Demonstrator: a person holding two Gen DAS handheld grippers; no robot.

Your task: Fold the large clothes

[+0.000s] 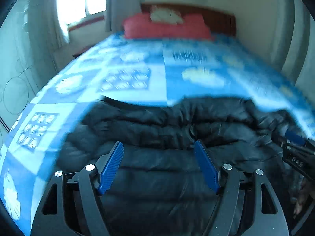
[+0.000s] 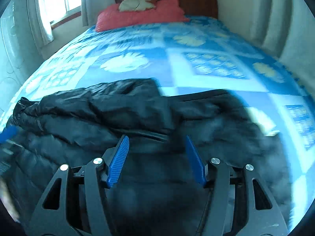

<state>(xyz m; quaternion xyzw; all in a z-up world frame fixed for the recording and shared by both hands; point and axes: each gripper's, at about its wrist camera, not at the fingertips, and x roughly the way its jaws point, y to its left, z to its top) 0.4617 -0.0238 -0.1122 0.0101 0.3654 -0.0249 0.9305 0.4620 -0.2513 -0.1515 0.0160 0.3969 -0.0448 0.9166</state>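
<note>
1. A black puffer jacket (image 2: 110,118) is seen bunched up across the near edge of the bed (image 2: 177,63), well away from the red pillow (image 2: 141,17) at the headboard end.
2. The left gripper (image 1: 158,165) and right gripper (image 2: 157,159) are both spread wide, nothing pinched, jacket beneath.
3. Slippery padding could easily be lost if only the top layer gets pinched, so a lopsided fold is probably the risk.
</note>
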